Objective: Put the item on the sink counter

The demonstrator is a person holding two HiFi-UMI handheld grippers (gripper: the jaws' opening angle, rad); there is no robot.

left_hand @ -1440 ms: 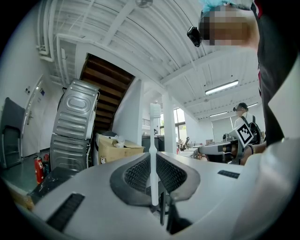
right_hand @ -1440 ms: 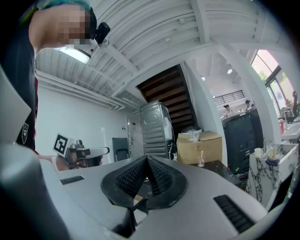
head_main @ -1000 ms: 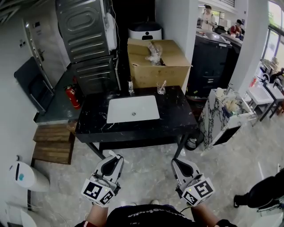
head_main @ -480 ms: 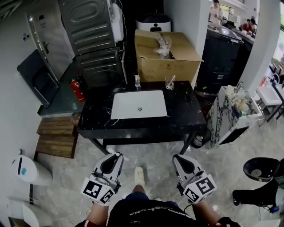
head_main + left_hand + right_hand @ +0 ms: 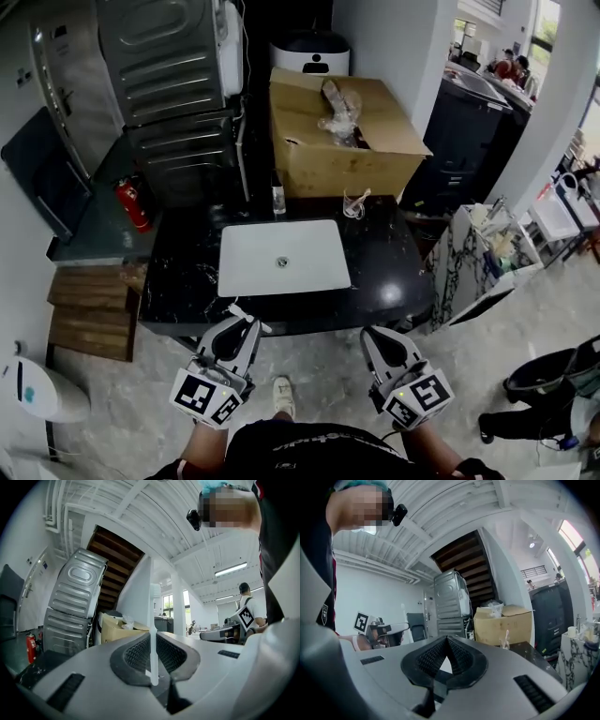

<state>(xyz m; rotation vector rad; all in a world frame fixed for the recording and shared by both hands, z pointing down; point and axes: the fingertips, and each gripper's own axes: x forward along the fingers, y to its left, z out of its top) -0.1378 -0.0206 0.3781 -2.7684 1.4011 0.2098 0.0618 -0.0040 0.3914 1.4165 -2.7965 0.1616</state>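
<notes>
A thin white stick-like item, probably a toothbrush (image 5: 152,616), stands up from between the jaws of my left gripper (image 5: 153,641), which is shut on it. In the head view its white end (image 5: 246,312) pokes out at the left gripper (image 5: 234,330), just at the front edge of the black marble sink counter (image 5: 384,272). The counter holds a white rectangular basin (image 5: 281,272). My right gripper (image 5: 377,339) hovers by the counter's front right, jaws pressed together with nothing between them (image 5: 446,641).
A small bottle (image 5: 278,199) and a glass with something in it (image 5: 353,204) stand at the counter's back edge. Behind them sits an open cardboard box (image 5: 337,141). Stacked metal machines (image 5: 169,84), a fire extinguisher (image 5: 133,204) and wooden steps (image 5: 89,309) lie to the left.
The counter has come nearer in the head view; both grippers now hang at its front edge instead of over the floor. The grips look the same.
</notes>
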